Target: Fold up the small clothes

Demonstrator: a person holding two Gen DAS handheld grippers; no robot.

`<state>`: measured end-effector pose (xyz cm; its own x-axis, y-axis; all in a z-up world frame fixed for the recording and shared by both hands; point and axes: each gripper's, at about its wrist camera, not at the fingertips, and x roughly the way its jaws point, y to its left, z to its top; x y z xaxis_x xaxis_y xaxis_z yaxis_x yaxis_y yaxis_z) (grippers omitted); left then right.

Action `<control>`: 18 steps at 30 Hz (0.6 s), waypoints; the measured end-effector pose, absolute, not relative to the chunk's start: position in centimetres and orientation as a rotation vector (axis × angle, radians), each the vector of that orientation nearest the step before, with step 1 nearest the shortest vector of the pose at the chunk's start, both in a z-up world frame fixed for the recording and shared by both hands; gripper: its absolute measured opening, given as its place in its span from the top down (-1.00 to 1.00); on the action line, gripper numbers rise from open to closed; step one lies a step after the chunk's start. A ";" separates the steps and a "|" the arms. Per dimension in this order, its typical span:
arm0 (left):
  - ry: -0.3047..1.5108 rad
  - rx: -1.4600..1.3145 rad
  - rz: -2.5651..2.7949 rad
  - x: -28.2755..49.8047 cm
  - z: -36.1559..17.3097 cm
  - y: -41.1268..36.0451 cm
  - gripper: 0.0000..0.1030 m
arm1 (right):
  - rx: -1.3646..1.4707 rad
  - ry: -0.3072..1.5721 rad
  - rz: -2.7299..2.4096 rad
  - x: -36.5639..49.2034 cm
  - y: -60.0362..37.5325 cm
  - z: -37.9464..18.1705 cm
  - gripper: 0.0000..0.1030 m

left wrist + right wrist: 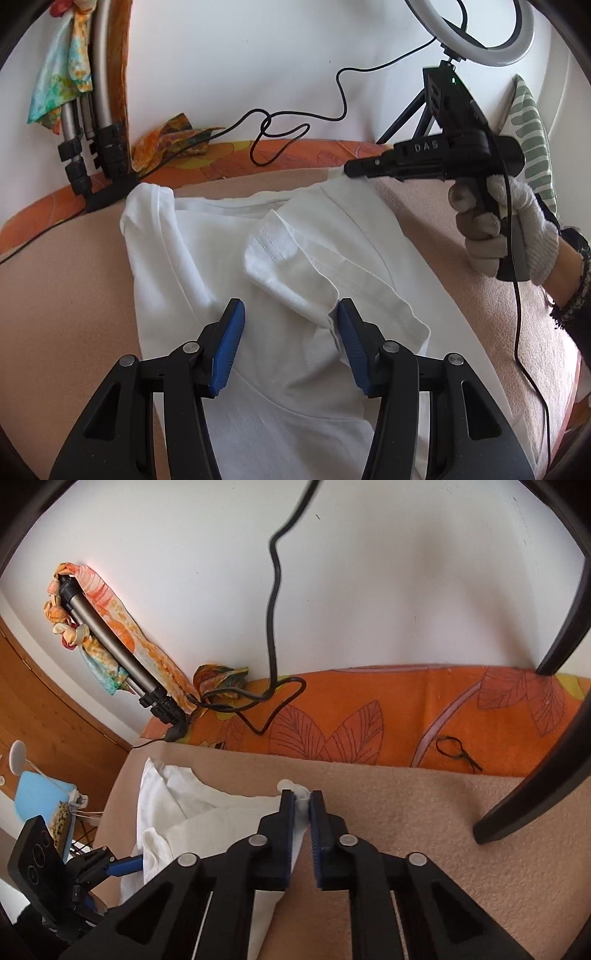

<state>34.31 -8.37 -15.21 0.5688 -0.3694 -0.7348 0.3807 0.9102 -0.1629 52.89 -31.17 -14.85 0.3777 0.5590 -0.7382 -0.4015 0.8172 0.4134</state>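
A white T-shirt (pixel 207 258) lies spread on a beige blanket (pixel 55 295), with one sleeve (pixel 295 254) folded over its body. My left gripper (pixel 291 310) hovers open just above the shirt. Its blue pads stand wide apart on either side of the sleeve's lower end. At the shirt's far right corner, my right gripper (pixel 349 170), held by a gloved hand (pixel 509 221), pinches the fabric. In the right wrist view the right gripper (pixel 303 797) is shut on a bunched edge of the T-shirt (pixel 177 801). The left gripper (pixel 125 866) shows at the lower left.
An orange leaf-print cloth (pixel 369 709) runs along the wall behind the blanket (pixel 406 830), with a hair tie (pixel 454 749) on it. A ring light (pixel 476 33) on a tripod, a loose black cable (pixel 295 125), folded tripod legs (pixel 85 122) and a green-striped cushion (pixel 532 129) stand at the back.
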 end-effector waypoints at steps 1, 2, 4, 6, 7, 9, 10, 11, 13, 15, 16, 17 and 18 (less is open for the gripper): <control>0.857 0.014 -0.437 34.3 -15.2 -8.4 0.01 | 0.140 1.006 0.598 53.0 -30.7 -14.2 0.93; 0.854 0.015 -0.435 34.3 -15.2 -8.4 0.01 | 0.105 1.002 0.578 53.1 -30.3 -13.6 0.94; 0.857 0.020 -0.433 34.2 -15.2 -8.4 0.01 | -0.063 0.970 0.457 53.4 -28.5 -12.5 0.88; 0.854 0.018 -0.433 34.0 -15.1 -8.3 0.01 | -0.117 0.969 0.380 54.0 -28.2 -12.0 0.76; 0.853 0.013 -0.438 33.8 -14.8 -8.2 0.01 | -0.097 0.973 0.379 54.2 -28.5 -11.8 0.54; 0.839 0.008 -0.436 33.5 -14.2 -7.5 0.01 | -0.054 0.943 0.391 53.9 -29.4 -11.1 0.50; 0.831 0.003 -0.434 33.4 -13.7 -7.0 0.01 | -0.047 0.938 0.400 53.6 -29.7 -11.0 0.49; 0.820 -0.008 -0.437 33.2 -13.0 -6.1 0.01 | -0.038 0.939 0.414 53.4 -30.0 -11.0 0.48; 0.807 -0.005 -0.427 33.5 -12.2 -4.6 0.01 | -0.002 0.953 0.453 52.6 -31.0 -11.3 0.46; 0.789 -0.003 -0.382 34.0 -11.5 -2.4 0.01 | 0.043 0.971 0.488 52.0 -31.9 -11.8 0.35; 0.787 -0.014 -0.362 34.4 -11.4 -1.4 0.01 | 0.068 0.979 0.516 51.6 -32.4 -12.1 0.34; 0.790 -0.033 -0.333 35.1 -11.5 0.0 0.01 | 0.086 0.988 0.535 51.3 -32.6 -12.4 0.34; 0.794 -0.053 -0.316 35.8 -11.6 1.0 0.01 | 0.099 0.994 0.554 51.0 -32.9 -12.7 0.34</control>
<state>35.75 1.00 -11.60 0.6570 -0.2984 -0.6923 0.2590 0.9518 -0.1644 51.00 -32.85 -12.74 0.4205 0.4849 -0.7668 -0.3970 0.8583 0.3251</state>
